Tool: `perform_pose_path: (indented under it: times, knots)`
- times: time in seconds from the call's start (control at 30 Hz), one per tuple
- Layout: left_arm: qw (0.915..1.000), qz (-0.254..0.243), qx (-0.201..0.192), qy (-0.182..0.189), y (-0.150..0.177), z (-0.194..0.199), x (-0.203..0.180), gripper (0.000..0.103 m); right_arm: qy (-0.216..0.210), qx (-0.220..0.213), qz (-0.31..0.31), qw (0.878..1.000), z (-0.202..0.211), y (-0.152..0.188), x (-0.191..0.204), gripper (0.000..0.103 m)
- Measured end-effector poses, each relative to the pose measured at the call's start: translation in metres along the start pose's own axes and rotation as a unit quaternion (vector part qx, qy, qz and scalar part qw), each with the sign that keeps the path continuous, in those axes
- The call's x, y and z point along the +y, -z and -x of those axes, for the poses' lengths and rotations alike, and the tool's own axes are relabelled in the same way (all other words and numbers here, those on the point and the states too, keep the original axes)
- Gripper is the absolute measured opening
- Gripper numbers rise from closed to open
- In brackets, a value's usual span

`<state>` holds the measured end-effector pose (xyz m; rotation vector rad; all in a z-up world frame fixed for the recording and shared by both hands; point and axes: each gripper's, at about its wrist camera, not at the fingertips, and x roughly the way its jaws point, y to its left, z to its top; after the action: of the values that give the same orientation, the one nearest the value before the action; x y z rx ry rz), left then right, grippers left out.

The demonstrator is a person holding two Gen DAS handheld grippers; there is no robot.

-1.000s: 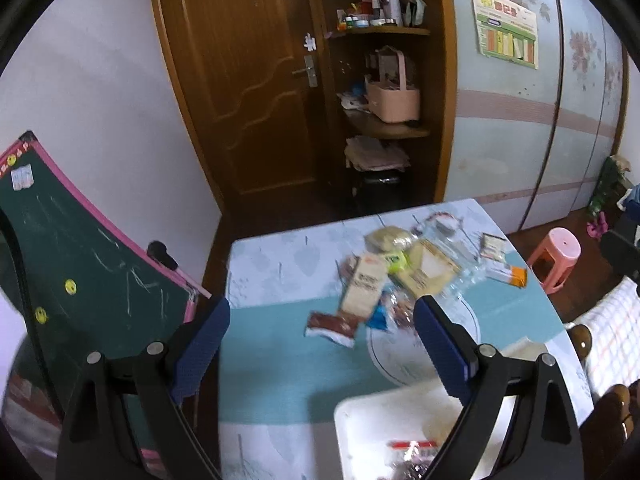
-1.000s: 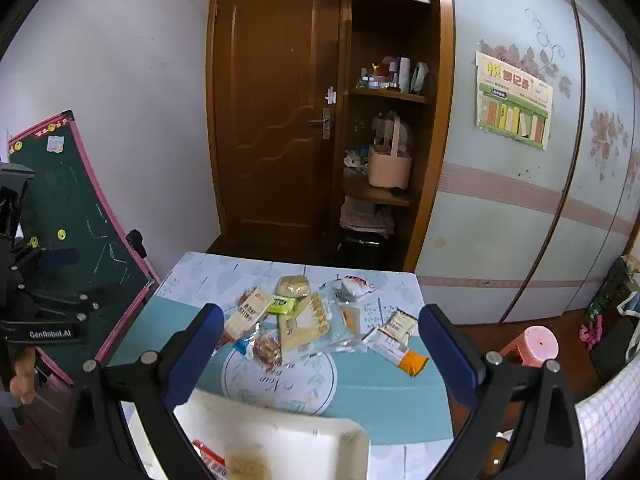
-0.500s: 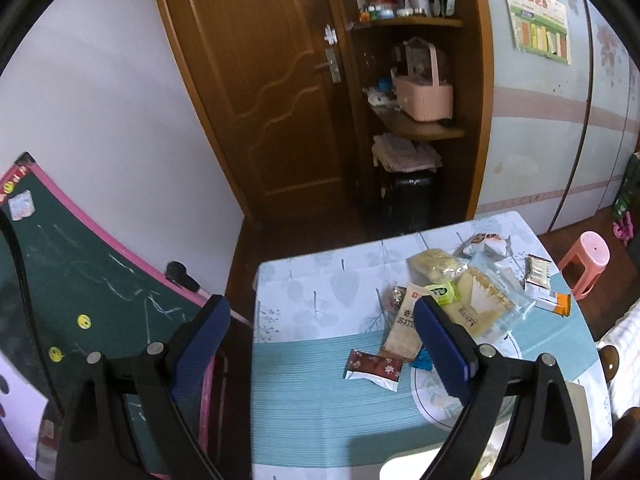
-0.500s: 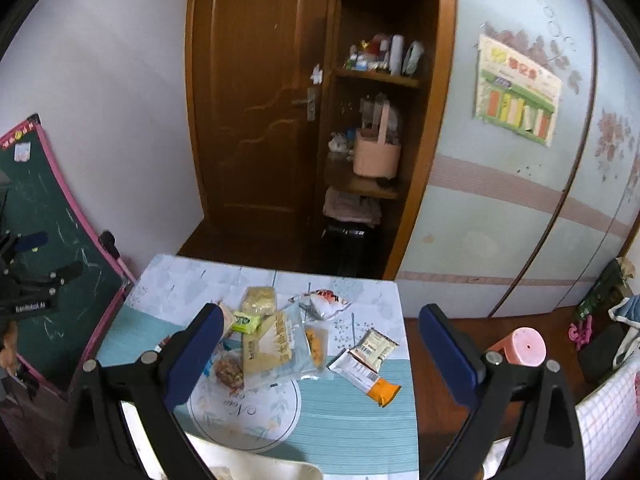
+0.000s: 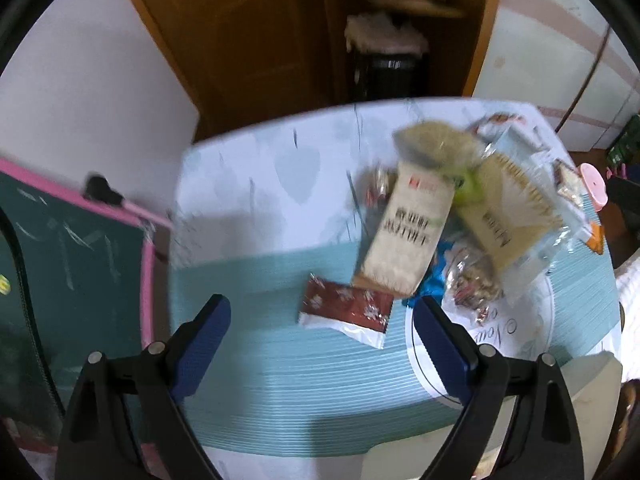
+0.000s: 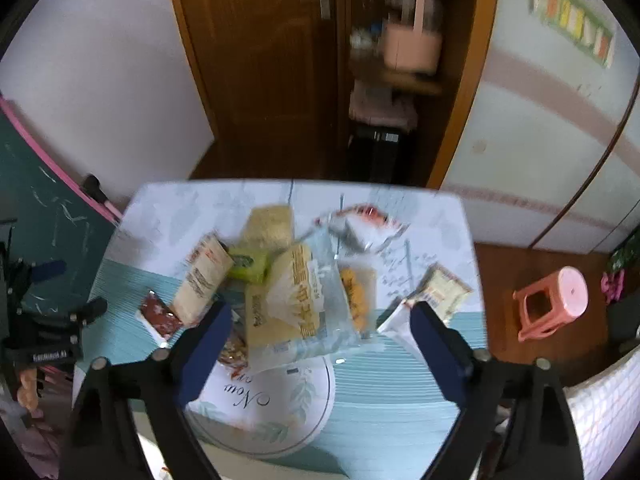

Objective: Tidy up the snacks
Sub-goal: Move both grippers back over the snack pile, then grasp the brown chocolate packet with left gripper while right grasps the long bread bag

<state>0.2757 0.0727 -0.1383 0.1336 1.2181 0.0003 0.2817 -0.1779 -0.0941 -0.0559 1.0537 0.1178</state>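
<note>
With the left hand-held gripper (image 5: 322, 320) open and empty over the red packet (image 5: 346, 306) and the right hand-held gripper (image 6: 320, 320) closing on nothing above the overlapping snack pile (image 6: 288, 288) on the counter (image 6: 384, 392), either could pinch two wrappers together.

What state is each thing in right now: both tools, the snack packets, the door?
Left tool: open, nothing between its fingers, above the table.
Right tool: closing, still wide, nothing gripped.
Red packet: sealed, lying flat on the table.
Tall beige packet: lying flat, overlapping other packets.
Clear cracker bag: lying flat in the pile.
Door: closed.
</note>
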Motion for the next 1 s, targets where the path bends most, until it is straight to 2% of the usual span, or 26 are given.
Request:
perform_pose_path:
  times: [0.23,0.43,0.57,0.63,0.73,0.87,1.0]
  knots:
    - [0.9943,0.060,0.084,0.023,0.001,-0.066,0.009,0.081,-0.045,0.068,-0.061,0.995,-0.076,-0.006,-0.016,0.074]
    - [0.9875,0.103,0.107,0.053,0.001,-0.091,0.018,0.081,-0.068,0.097,-0.081,0.990,-0.105,0.001,-0.020,0.072]
    - [0.9833,0.122,0.120,0.062,0.002,-0.104,0.020,0.080,-0.076,0.098,-0.068,0.990,-0.108,0.007,-0.015,0.065]
    - [0.9816,0.128,0.126,0.065,0.001,-0.109,0.020,0.080,-0.083,0.100,-0.061,0.990,-0.107,0.008,-0.014,0.049]
    - [0.9799,0.138,0.132,0.058,0.002,-0.115,0.019,0.080,-0.108,0.106,-0.062,0.987,-0.104,0.012,-0.017,0.038]
    - [0.9781,0.153,0.134,0.046,0.003,-0.118,0.021,0.080,-0.103,0.107,-0.046,0.988,-0.099,0.017,-0.013,0.036]
    - [0.9759,0.165,0.138,0.036,0.004,-0.122,0.033,0.064,-0.111,0.108,-0.040,0.987,-0.091,0.022,-0.012,0.034]
